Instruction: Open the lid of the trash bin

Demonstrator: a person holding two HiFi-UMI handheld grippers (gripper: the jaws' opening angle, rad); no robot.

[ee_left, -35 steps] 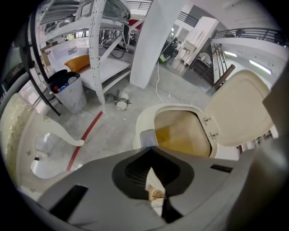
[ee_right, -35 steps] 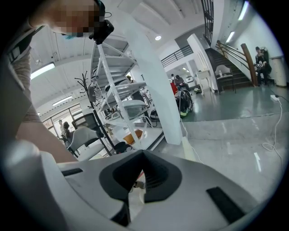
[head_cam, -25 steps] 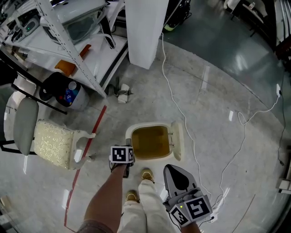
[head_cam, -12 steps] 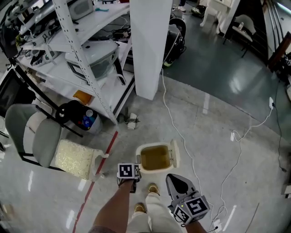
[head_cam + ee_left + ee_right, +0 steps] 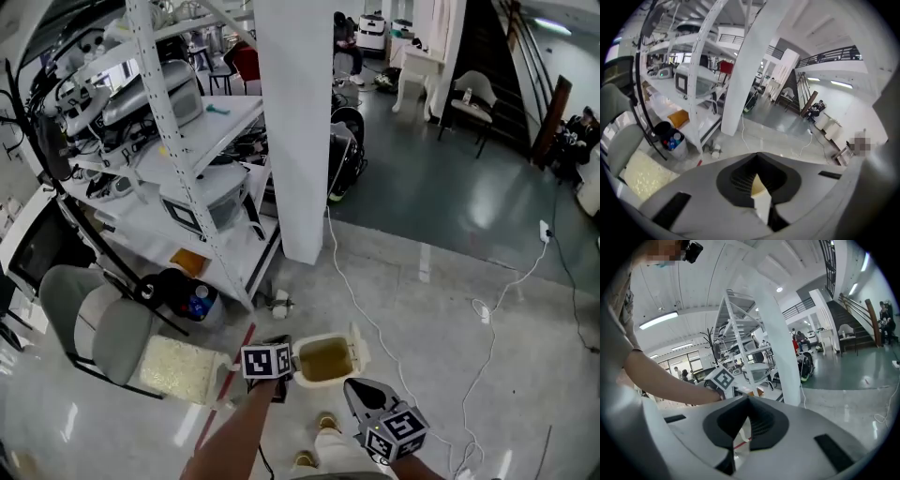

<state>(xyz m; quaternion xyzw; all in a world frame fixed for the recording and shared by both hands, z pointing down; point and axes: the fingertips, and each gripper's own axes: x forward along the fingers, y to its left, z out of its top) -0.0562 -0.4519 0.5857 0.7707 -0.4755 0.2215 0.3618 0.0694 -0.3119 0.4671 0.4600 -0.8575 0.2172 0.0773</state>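
Observation:
The cream trash bin (image 5: 323, 361) stands on the floor just ahead of my feet, its lid (image 5: 355, 341) swung up and back on the right so the tan inside shows. My left gripper (image 5: 272, 367) hangs at the bin's left rim, mostly under its marker cube, jaws together. My right gripper (image 5: 359, 389) hovers just below and right of the bin, shut and holding nothing. In the left gripper view that gripper (image 5: 761, 206) is shut, with a cream sliver showing through the slit. In the right gripper view the right gripper (image 5: 740, 434) is shut too, with the left forearm and cube beyond it.
A white column (image 5: 300, 131) rises behind the bin, with a loaded white shelving rack (image 5: 178, 141) to its left. A grey chair (image 5: 103, 328), a pale cushion (image 5: 178, 370) and a black bucket (image 5: 183, 298) stand at left. A white cable (image 5: 375, 319) and red floor tape (image 5: 234, 361) run past the bin.
The head view has tilted up: the bin has slid lower in the picture and looks smaller, and far more of the room shows. Both grippers keep their places beside the open bin.

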